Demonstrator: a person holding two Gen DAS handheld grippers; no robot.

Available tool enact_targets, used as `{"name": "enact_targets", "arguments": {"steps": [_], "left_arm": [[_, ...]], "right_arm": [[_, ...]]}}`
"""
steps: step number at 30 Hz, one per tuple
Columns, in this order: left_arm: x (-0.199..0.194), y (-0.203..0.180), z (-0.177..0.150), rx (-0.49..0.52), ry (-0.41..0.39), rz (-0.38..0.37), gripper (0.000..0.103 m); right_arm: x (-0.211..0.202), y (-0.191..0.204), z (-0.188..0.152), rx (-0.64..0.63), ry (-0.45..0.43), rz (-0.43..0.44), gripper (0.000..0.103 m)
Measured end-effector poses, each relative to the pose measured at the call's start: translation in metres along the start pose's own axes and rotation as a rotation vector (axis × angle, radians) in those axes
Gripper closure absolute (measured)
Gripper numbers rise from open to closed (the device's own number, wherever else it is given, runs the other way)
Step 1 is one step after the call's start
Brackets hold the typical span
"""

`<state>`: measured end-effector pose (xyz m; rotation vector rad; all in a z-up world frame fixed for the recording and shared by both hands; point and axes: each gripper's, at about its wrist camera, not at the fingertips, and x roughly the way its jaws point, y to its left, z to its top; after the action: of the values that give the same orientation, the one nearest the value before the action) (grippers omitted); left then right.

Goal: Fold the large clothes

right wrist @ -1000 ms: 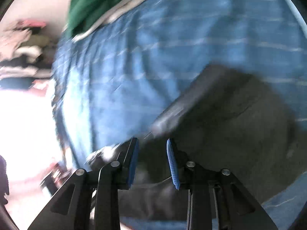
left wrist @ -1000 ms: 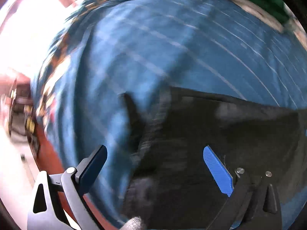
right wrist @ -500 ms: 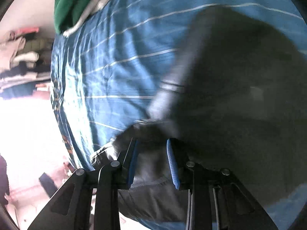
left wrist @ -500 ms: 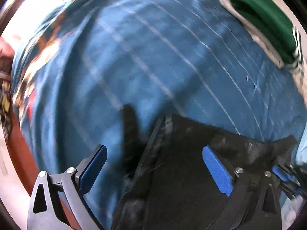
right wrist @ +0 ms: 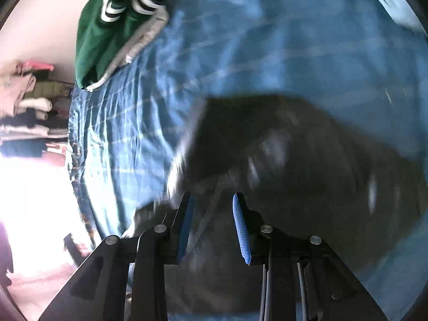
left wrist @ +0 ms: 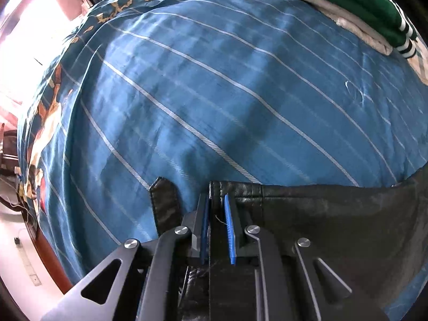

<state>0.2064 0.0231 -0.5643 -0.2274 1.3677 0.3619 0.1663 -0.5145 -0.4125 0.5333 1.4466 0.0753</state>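
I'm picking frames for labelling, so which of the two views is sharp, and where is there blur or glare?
Left wrist view: sharp, the stitching of the black leather garment and the stripes of the blue bedspread read clearly; blown-out glare at the upper left edge. Right wrist view: motion-blurred, the garment smears to a dark patch, the green jacket is soft, and the left side is overexposed. Both bulge with fisheye distortion.

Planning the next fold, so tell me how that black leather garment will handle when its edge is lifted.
The black leather garment will probably drape rather than stay flat: its body sags in soft creases. It looks thick and seamed, so likely heavy for its size. Its glossy surface may slip, though the left gripper is clamped on the stitched edge.
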Motion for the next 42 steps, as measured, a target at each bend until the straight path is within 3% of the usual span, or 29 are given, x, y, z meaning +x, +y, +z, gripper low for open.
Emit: {"name": "enact_targets", "arguments": {"steps": [1,2,4,8,10,13,14,15,16,17,20,25,28,30,32,40,41,42], "left_arm": [[0.0,-0.003,0.0,-0.003,0.003,-0.003,0.093],[0.002,-0.003,-0.001,-0.003,0.007,-0.008,0.093],[0.004,-0.002,0.001,-0.001,0.009,-0.015,0.09],[0.002,0.012,0.005,-0.049,0.017,-0.058,0.087],[-0.012,0.017,0.006,-0.068,0.01,-0.035,0.087],[-0.045,0.02,0.005,-0.067,-0.05,-0.04,0.082],[-0.06,0.017,0.003,-0.054,-0.087,-0.042,0.07],[-0.069,0.015,0.0,-0.041,-0.113,-0.047,0.058],[-0.081,0.007,-0.001,-0.022,-0.142,-0.056,0.026],[-0.091,-0.003,-0.004,-0.003,-0.174,-0.071,0.009],[-0.105,-0.044,-0.008,0.085,-0.209,-0.131,0.008],[-0.084,-0.129,-0.027,0.239,-0.128,-0.184,0.008],[-0.05,-0.17,-0.04,0.274,-0.038,-0.185,0.008],[-0.022,-0.188,-0.049,0.299,0.02,-0.138,0.007],[-0.009,-0.188,-0.05,0.267,0.024,-0.139,0.0],[-0.006,-0.176,-0.049,0.269,0.036,-0.201,0.0],[-0.005,-0.175,-0.049,0.269,0.038,-0.2,0.0],[-0.005,-0.176,-0.049,0.269,0.039,-0.199,0.0]], "right_arm": [[0.018,0.003,0.012,-0.041,0.012,-0.108,0.071],[0.034,0.002,0.019,-0.036,0.038,-0.151,0.082],[0.071,-0.016,0.033,0.038,0.127,-0.174,0.088],[0.073,-0.013,0.048,0.034,0.182,-0.178,0.088],[0.055,-0.016,0.046,0.033,0.184,-0.107,0.087],[0.008,-0.034,0.03,0.088,0.13,0.076,0.073],[-0.005,-0.041,0.023,0.107,0.11,0.104,0.054],[-0.027,-0.054,0.009,0.14,0.07,0.126,0.044],[-0.041,-0.064,-0.003,0.166,0.04,0.124,0.035],[-0.056,-0.076,-0.018,0.198,0.01,0.113,0.035],[-0.081,-0.12,-0.066,0.323,-0.028,0.109,0.035],[-0.056,-0.179,-0.119,0.496,-0.022,0.174,0.035],[-0.024,-0.202,-0.134,0.581,-0.049,0.308,0.035],[-0.01,-0.211,-0.136,0.598,-0.08,0.388,0.035],[0.005,-0.218,-0.134,0.608,-0.106,0.413,0.035],[0.029,-0.218,-0.109,0.674,-0.232,0.557,0.032],[0.031,-0.215,-0.104,0.664,-0.241,0.569,0.035],[0.031,-0.211,-0.1,0.646,-0.242,0.568,0.056]]}}
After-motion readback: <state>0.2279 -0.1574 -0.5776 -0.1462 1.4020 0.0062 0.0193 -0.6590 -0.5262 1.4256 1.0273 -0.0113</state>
